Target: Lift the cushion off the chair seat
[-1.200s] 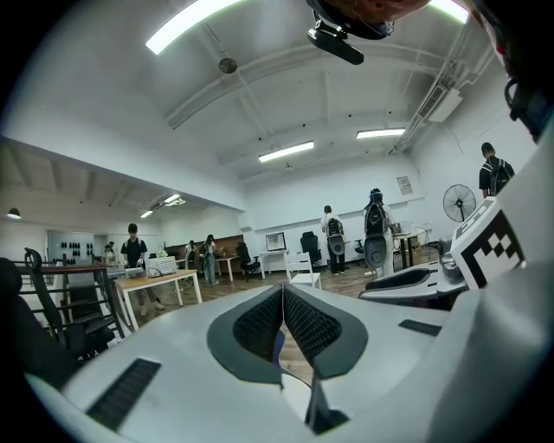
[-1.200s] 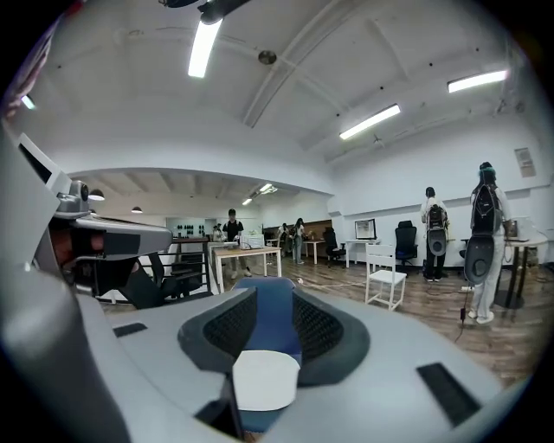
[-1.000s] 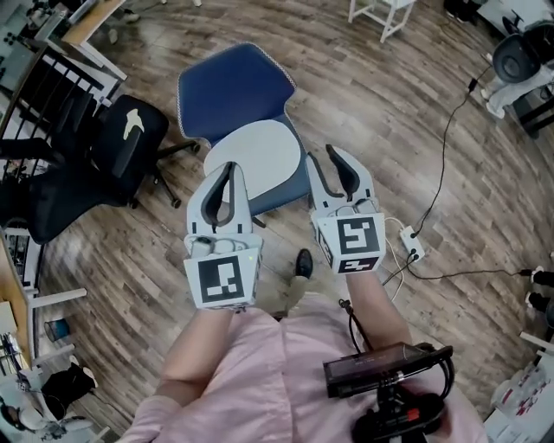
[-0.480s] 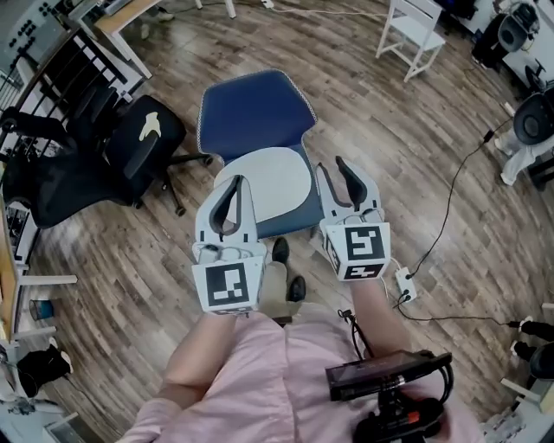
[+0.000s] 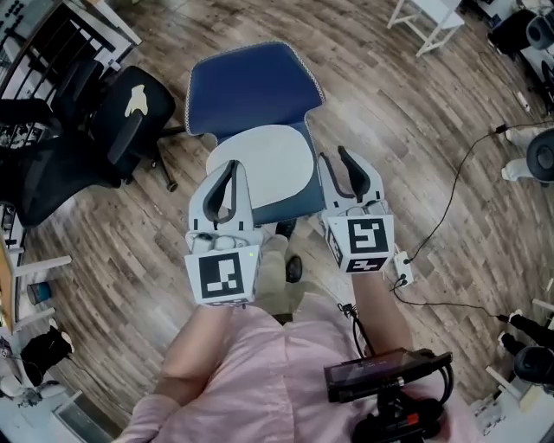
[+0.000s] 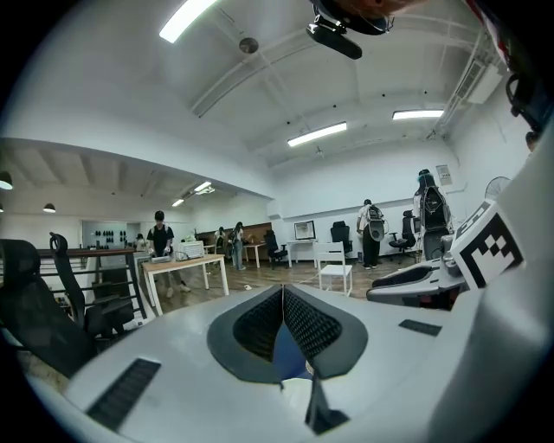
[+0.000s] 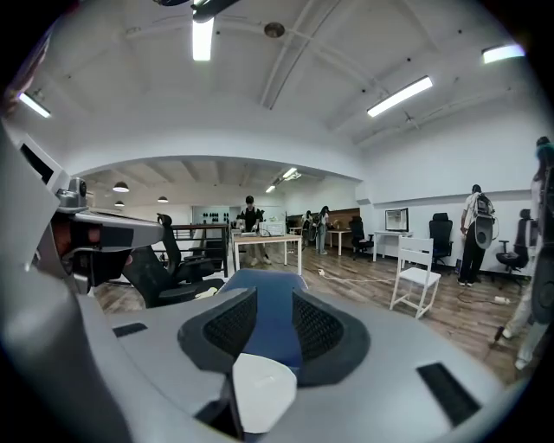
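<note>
A white oval cushion lies flat on the seat of a blue chair. My left gripper hovers over the cushion's near left edge, jaws shut and empty. The pads meet at the tip in the left gripper view, with a sliver of blue chair behind them. My right gripper hangs by the cushion's right edge, open, with nothing between its fingers. The right gripper view shows its gap, the blue chair and the white cushion. Neither gripper touches the cushion.
A black office chair stands left of the blue chair. A white chair is at the far right. A power strip and black cable lie on the wooden floor at right. The person's shoe is at the seat's front.
The person has stepped a little closer to the chair and the view has swung. Both grippers keep the same pose side by side. The cushion has not moved on the seat.
</note>
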Demonstrator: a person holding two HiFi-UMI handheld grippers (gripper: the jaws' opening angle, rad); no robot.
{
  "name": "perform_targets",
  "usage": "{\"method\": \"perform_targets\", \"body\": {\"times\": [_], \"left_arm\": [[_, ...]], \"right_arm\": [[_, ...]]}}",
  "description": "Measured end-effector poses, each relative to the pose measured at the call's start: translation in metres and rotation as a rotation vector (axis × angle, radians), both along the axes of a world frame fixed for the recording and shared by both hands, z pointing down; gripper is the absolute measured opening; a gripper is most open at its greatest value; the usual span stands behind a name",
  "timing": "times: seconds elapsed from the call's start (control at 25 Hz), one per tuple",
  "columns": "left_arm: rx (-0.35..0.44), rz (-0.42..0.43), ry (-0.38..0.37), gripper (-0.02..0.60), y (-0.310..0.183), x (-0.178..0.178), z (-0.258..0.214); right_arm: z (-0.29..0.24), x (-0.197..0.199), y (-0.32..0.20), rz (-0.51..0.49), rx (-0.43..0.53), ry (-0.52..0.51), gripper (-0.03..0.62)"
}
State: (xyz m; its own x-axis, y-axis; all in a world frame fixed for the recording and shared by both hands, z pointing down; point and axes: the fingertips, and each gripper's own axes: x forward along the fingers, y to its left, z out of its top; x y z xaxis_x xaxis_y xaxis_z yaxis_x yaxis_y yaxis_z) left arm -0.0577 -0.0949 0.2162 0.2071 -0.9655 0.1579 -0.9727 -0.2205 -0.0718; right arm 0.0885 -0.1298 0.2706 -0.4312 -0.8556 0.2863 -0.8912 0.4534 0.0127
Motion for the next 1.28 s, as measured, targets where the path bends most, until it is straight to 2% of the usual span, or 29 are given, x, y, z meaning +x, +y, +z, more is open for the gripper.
{"method": "perform_targets", "body": {"times": [0.28, 0.68, 1.0, 1.28], "left_arm": [[-0.116, 0.012, -0.002, 0.015, -0.052, -0.004, 0.061], [-0.33, 0.027, 0.0, 0.014, -0.101, -0.014, 0.19], [-0.483, 0.019, -0.007, 0.014, -0.113, -0.022, 0.285], [-0.533, 0.03, -0.02, 0.014, -0.121, -0.024, 0.338]], "right_arm": [[0.063, -0.003, -0.046, 0.01, -0.115, 0.002, 0.127], [0.208, -0.007, -0.083, 0.043, -0.338, 0.017, 0.13], [0.319, -0.004, -0.083, 0.061, -0.504, 0.043, 0.14], [0.398, 0.004, -0.078, 0.08, -0.615, 0.029, 0.161]]}}
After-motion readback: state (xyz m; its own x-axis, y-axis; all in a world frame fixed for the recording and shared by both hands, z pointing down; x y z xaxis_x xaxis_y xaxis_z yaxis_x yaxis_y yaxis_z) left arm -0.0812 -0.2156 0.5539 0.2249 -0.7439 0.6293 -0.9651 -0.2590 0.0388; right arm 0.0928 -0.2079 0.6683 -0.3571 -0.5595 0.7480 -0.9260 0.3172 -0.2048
